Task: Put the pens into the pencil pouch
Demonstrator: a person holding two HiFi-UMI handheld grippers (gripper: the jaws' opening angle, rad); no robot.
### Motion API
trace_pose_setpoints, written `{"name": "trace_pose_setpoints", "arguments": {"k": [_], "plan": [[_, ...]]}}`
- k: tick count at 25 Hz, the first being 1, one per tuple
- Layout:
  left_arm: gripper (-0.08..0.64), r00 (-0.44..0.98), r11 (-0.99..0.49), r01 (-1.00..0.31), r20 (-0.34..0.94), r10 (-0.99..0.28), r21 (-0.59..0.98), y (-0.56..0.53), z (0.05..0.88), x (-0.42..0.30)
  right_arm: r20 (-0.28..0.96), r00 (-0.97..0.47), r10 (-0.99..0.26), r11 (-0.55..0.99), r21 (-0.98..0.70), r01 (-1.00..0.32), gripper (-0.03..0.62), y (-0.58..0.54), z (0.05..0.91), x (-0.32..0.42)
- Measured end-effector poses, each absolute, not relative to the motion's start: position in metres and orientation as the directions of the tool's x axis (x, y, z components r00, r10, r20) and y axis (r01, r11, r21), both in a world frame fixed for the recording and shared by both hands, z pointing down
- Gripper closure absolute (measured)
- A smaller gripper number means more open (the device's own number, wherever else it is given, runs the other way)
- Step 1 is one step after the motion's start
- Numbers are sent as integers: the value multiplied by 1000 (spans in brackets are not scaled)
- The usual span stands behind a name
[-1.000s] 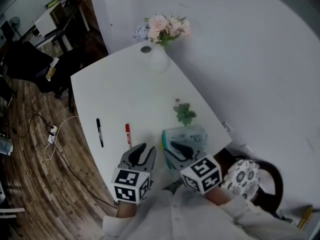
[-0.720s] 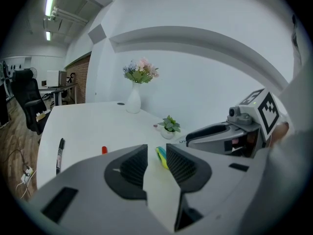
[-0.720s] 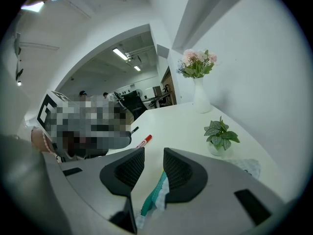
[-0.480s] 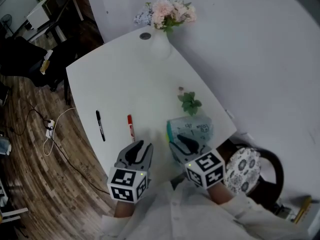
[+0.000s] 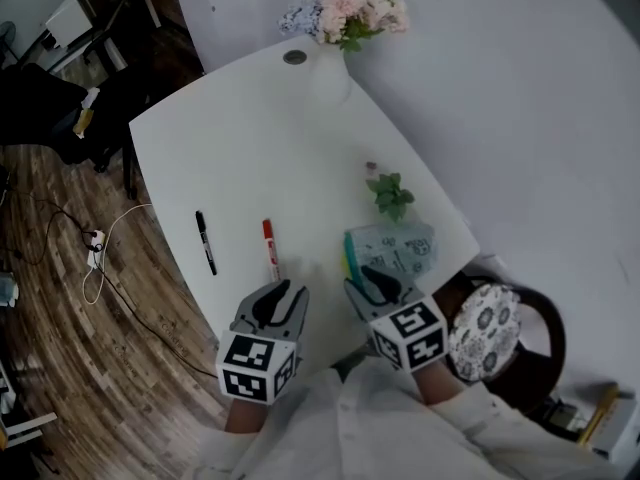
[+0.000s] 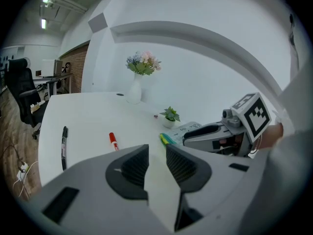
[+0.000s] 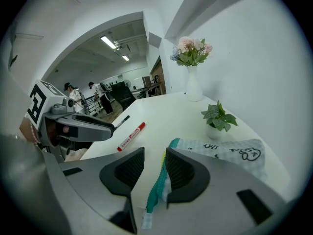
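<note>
Head view: your left gripper (image 5: 285,290) and right gripper (image 5: 365,280) hover, jaws apart, empty; next, pinch the pouch (image 5: 397,249) at the near edge of the table (image 5: 250,138).

Looks down along the right gripper (image 7: 149,153), fingers (image 7: 180,170) standing apart above the white surface (image 7: 166,109), with the teal zipper edge (image 7: 157,187) of the pencil pouch (image 7: 225,151) running up between them, close beside the finger at the picture's right. Takes in the red pen (image 7: 131,136) lying left of the pouch and the black pen (image 7: 121,120) beyond it, partly behind the left gripper (image 7: 107,126). Finds farther back a small potted plant (image 7: 218,117) near the pouch and a white vase (image 7: 193,87) of flowers.
</note>
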State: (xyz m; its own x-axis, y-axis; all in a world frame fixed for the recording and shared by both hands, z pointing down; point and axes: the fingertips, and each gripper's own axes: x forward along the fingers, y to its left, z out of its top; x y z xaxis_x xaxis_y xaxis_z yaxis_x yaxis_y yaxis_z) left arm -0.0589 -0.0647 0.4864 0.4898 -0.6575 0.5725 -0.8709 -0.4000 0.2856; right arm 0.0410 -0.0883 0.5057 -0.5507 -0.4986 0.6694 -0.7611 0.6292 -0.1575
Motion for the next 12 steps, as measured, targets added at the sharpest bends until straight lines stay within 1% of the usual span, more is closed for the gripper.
{"name": "trace_pose_setpoints", "arguments": {"k": [8, 12], "plan": [[453, 518, -405, -855, 588, -621, 325, -60, 501, -67, 716, -465, -520, 630, -46, -776, 472, -92, 524, 44], [453, 519, -405, -853, 598, -610, 328, -61, 507, -73, 743, -442, -503, 618, -49, -785, 472, -87, 533, 44]]}}
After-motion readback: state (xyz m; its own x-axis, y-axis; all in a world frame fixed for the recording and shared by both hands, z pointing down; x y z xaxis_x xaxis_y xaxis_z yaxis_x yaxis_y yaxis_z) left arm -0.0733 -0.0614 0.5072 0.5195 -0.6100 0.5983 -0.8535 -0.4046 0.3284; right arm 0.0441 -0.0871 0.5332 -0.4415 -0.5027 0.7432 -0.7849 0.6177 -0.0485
